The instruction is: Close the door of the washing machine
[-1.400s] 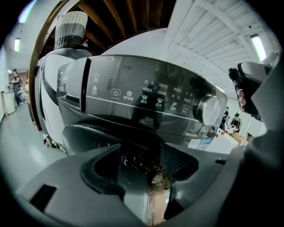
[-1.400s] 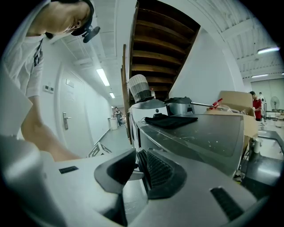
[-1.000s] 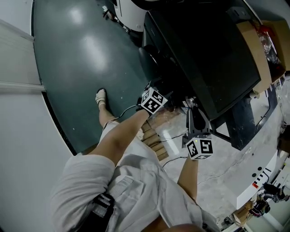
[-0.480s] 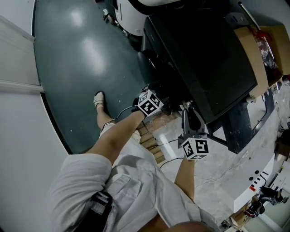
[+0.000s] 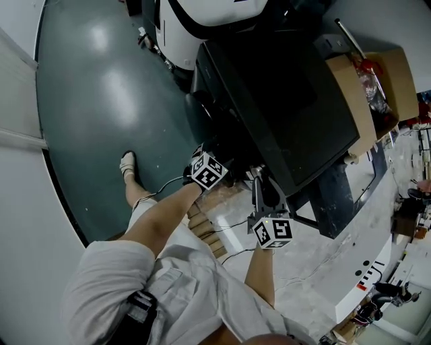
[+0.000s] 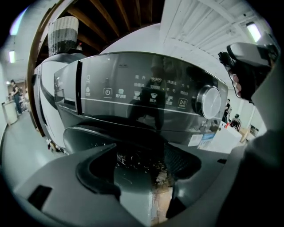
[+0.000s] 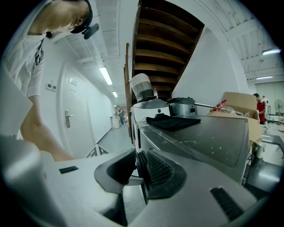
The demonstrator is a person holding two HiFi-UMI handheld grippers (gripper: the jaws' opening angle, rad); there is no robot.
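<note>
Left gripper (image 6: 142, 156): jaws just opening, wide, nothing between. Door (image 6: 95, 133) lies straight ahead, near, seemingly almost shut. Right gripper (image 7: 141, 166) closed, empty, farther right.

— What stands on the green floor (image 5: 87, 114)?
— A white appliance (image 5: 202, 19), at its far edge.
— And higher up?
— An open cardboard box (image 5: 347, 94) with something red inside. A black cloth (image 7: 173, 122) lies before a metal pot (image 7: 183, 106). Wooden stairs (image 7: 164, 40) run overhead.

One washing machine (image 5: 289, 101), two hand-held grippers (image 6: 142, 170) (image 7: 140, 170), one cardboard box (image 5: 377, 87)
</note>
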